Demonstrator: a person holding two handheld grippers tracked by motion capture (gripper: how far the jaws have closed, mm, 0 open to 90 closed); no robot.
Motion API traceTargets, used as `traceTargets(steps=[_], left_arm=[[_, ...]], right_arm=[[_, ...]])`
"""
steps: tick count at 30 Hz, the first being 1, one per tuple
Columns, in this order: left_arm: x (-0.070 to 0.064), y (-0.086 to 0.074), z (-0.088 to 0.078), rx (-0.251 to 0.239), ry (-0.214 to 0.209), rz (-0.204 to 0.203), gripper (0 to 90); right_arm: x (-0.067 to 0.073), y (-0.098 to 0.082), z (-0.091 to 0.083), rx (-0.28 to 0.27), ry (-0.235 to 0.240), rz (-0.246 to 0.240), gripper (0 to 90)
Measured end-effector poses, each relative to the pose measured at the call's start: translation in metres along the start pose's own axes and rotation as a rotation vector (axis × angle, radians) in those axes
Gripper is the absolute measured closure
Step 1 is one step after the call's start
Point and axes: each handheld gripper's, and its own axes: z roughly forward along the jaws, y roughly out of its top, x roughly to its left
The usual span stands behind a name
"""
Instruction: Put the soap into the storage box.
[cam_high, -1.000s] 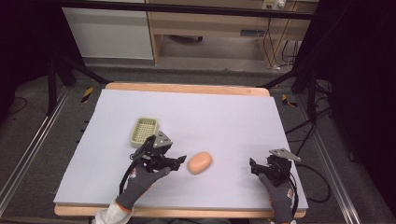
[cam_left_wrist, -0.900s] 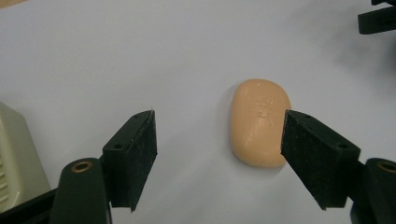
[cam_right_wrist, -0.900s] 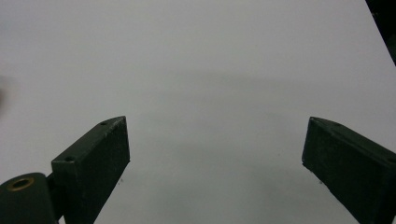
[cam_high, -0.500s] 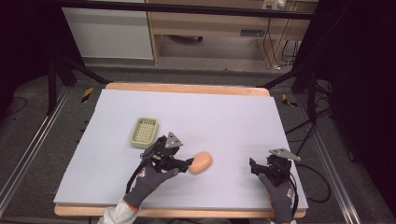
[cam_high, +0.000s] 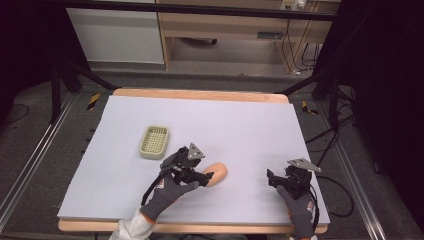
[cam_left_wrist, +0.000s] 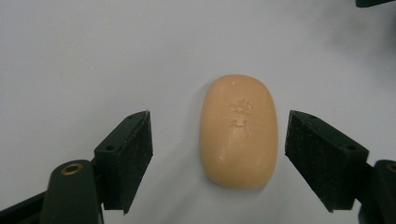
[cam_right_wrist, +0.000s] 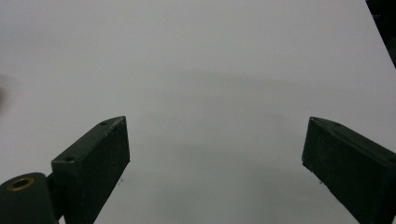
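Left of centre in the high view, a pale green slotted soap dish (cam_high: 154, 141) sits on the grey-white table cover (cam_high: 250, 125) with nothing in it. Just to its lower right, the left gripper (cam_high: 205, 176) is down by the bar of soap (cam_high: 216, 173), an orange-tan oval lying flat on the cover a little below the middle of the frame. In the left gripper view the soap (cam_left_wrist: 239, 131) lies between the two black pads (cam_left_wrist: 128, 161), nearer the right-hand one, with clear cover showing on both sides; the jaws have just been opening and stand wide, touching nothing. So the soap is bracketed but not gripped.

Further right, low in the frame, the right gripper (cam_high: 274, 179) rests apart from everything, and the right gripper view shows its jaws spread wide over bare cover with nothing between them.

As I read it, the job is to get the soap into the dish, and it has hardly begun: the approach is made, but closing on the bar, lifting it, carrying it up and left to the dish and setting it down are all left to do.
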Motion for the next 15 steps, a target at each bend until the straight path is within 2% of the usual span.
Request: traceTargets(steps=[2, 15], left_arm=[[-0.003, 0.001, 0.005, 0.015, 0.000, 0.014, 22.0], [-0.009, 0.004, 0.022, 0.055, -0.003, 0.039, 21.4]], right_arm=[[0.000, 0.000, 0.000, 0.000, 0.000, -0.002, 7.8], [0.001, 0.000, 0.001, 0.004, 0.002, -0.003, 7.9]])
